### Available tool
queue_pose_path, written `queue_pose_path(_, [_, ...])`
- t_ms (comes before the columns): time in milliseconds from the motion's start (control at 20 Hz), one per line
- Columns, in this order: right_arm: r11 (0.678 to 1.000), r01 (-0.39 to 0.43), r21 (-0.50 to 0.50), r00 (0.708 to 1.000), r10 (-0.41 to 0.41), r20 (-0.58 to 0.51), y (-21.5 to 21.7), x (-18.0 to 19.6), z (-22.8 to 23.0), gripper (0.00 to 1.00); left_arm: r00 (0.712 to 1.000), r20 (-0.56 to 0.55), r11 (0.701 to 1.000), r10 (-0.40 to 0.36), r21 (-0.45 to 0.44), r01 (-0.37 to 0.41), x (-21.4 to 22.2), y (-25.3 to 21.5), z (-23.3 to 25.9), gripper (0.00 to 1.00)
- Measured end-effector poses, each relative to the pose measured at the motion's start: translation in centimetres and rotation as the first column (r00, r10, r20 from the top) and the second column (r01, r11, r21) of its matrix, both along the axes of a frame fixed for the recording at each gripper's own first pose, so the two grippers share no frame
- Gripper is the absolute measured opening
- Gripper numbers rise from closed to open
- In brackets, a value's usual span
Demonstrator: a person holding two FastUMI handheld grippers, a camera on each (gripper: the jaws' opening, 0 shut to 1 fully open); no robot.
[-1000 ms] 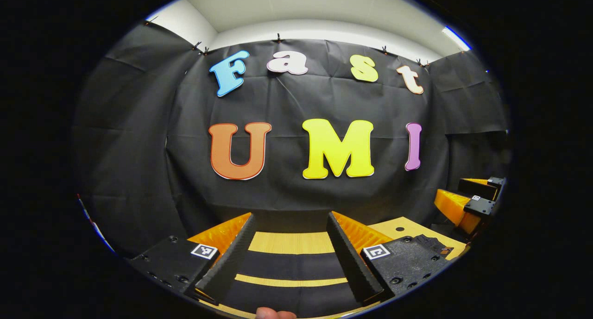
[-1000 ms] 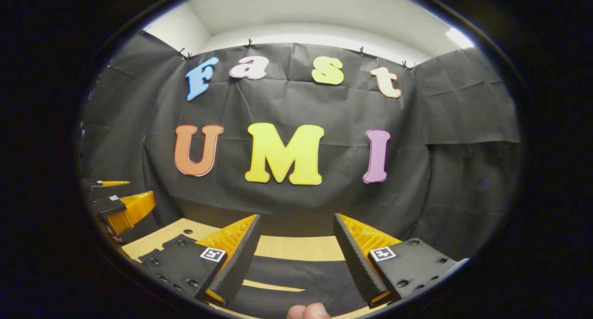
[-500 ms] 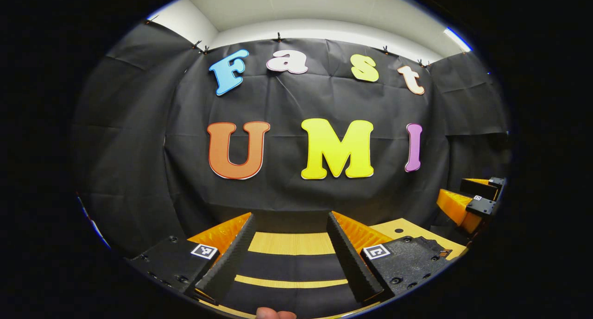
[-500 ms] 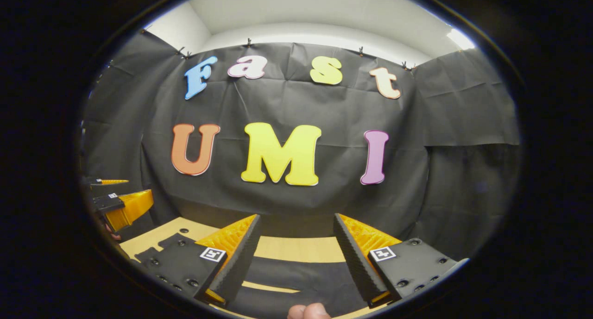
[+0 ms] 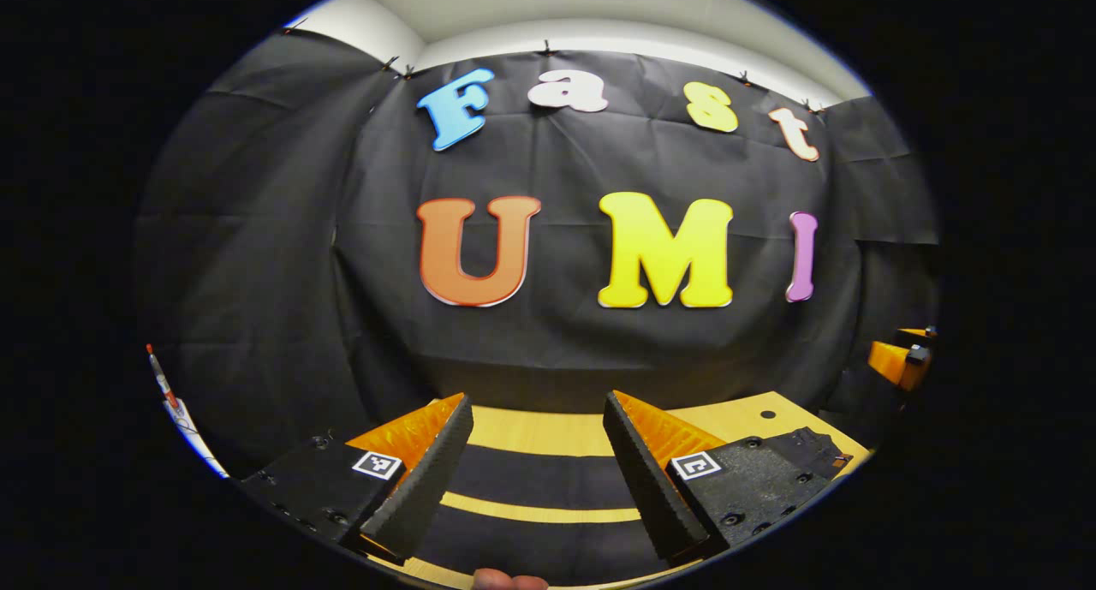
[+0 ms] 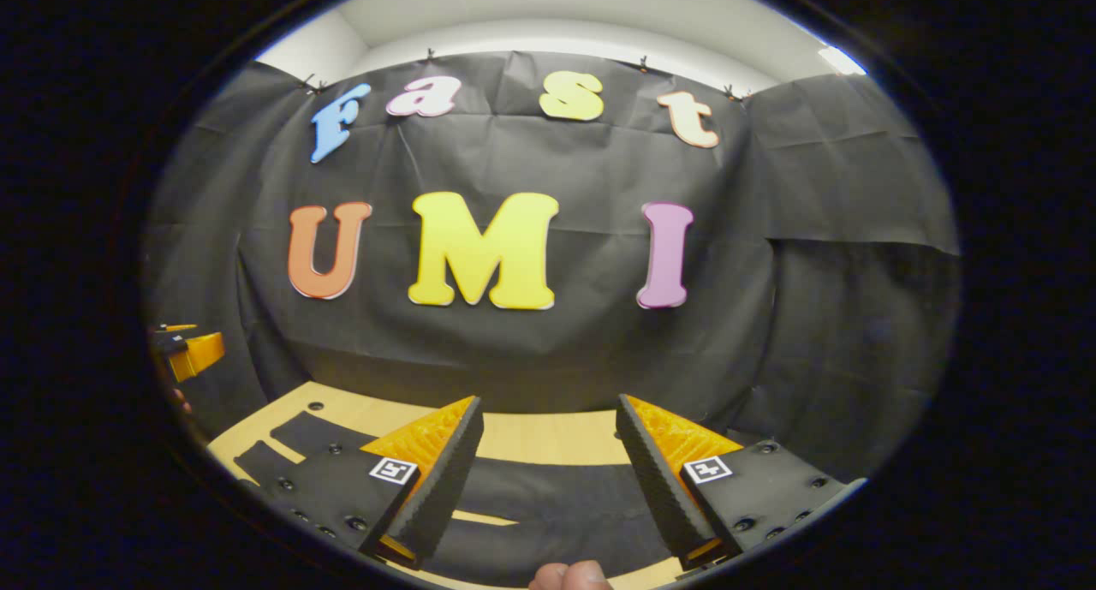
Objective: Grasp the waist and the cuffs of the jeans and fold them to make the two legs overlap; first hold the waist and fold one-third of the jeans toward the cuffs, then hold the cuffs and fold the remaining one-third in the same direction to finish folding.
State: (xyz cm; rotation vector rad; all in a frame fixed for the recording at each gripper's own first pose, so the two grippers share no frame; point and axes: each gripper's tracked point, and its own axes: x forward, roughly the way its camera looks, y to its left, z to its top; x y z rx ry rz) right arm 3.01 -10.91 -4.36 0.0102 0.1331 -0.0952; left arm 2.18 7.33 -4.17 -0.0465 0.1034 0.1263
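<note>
Left tool (image 5: 537, 474), orange-and-black with ribbed black finger pads, held level above the light wooden worktop (image 5: 736, 419), fingers spread wide apart, nothing between them. Below and ahead, dark jeans (image 5: 539, 487) lying flat on the worktop, two legs showing as dark bands with a strip of wood between. Fingertip (image 5: 509, 581) of the holding hand at the bottom edge. Far off at right, part of the other orange tool.

Right tool (image 6: 548, 479), same build, likewise spread wide and empty, hanging above the same dark jeans (image 6: 556, 504) spread over the worktop (image 6: 548, 436). Dark fabric reaching leftward toward the worktop's edge. Fingertips (image 6: 569, 575) at the bottom edge. Left tool small at far left.
</note>
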Motion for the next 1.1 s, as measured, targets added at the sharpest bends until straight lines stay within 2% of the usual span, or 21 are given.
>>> queue_pose_path(250, [0.991,0.123,0.045,0.986,-0.117,-0.115,-8.5,-0.4,-4.5,0.95,0.978,-0.136,0.985,0.158,-0.052,-0.166,-1.4,7.9,-5.4,0.98])
queue_pose_path(400, [0.98,0.168,0.111,0.966,-0.141,-0.215,-12.1,-1.7,-7.7,0.95,0.952,-0.237,0.965,0.195,-0.125,-0.229,-3.0,10.5,-9.4,0.99])
queue_pose_path(500, [0.964,0.208,0.164,0.945,-0.155,-0.286,-13.8,-2.7,-10.4,0.97,0.927,-0.321,0.935,0.193,-0.228,-0.273,-4.4,11.1,-12.5,0.99])
queue_pose_path(550, [0.957,0.228,0.182,0.934,-0.162,-0.319,-14.5,-3.5,-11.6,0.97,0.91,-0.369,0.909,0.189,-0.284,-0.304,-5.0,11.3,-14.1,0.99])
queue_pose_path(700, [0.948,0.251,0.197,0.901,-0.154,-0.405,-14.8,-4.8,-14.9,0.94,0.842,-0.498,0.795,0.208,-0.416,-0.442,-7.1,12.6,-19.8,0.99])
queue_pose_path(750, [0.942,0.259,0.213,0.894,-0.15,-0.422,-14.7,-5.0,-15.4,0.94,0.826,-0.526,0.74,0.2,-0.471,-0.48,-7.5,12.5,-21.3,1.0])
queue_pose_path(850, [0.925,0.286,0.248,0.882,-0.153,-0.446,-14.8,-5.7,-16.2,0.99,0.799,-0.572,0.612,0.187,-0.568,-0.55,-7.9,12.1,-23.6,0.99])
queue_pose_path(1000, [0.891,0.35,0.288,0.854,-0.177,-0.489,-16.0,-7.2,-17.6,0.99,0.76,-0.627,0.428,0.17,-0.648,-0.63,-8.7,12.9,-26.1,0.99])
queue_pose_path(1050, [0.88,0.373,0.295,0.844,-0.19,-0.502,-16.3,-7.7,-17.9,1.0,0.75,-0.641,0.375,0.163,-0.663,-0.648,-8.6,13.1,-26.7,0.99])
queue_pose_path(1100, [0.869,0.393,0.301,0.836,-0.201,-0.511,-16.6,-8.1,-18.2,0.97,0.745,-0.649,0.336,0.157,-0.674,-0.658,-8.1,13.5,-27.4,0.99])
